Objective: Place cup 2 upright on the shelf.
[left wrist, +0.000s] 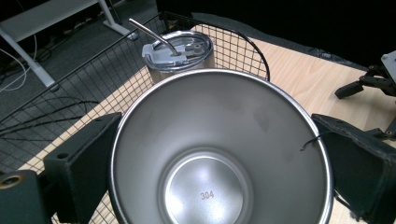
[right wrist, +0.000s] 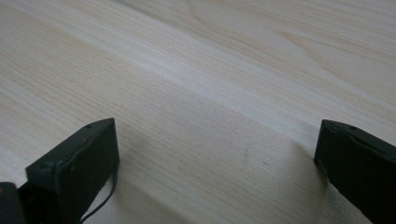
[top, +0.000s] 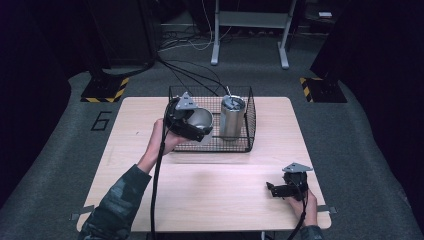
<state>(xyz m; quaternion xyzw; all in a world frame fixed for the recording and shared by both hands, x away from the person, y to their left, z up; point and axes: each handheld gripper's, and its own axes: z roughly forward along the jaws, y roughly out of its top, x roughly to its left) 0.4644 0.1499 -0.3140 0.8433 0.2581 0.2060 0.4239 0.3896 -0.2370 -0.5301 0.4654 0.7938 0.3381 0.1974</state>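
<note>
A dark room with grey carpet surrounds a pale wooden tabletop (top: 210,195) carrying a black wire basket (top: 247,120). The left gripper (top: 192,120) is clamped across a lidless steel cup (left wrist: 219,149), tilted, its mouth facing the gripper's camera, at the basket's near-left corner. Just beyond it, inside the basket, a lidded tumbler (top: 232,117) with a straw stands upright. Judged step: placing the cup in the basket; next calls for righting and lowering it beside the tumbler. The right gripper (top: 285,189) rests empty on the tabletop, jaws spread.
</note>
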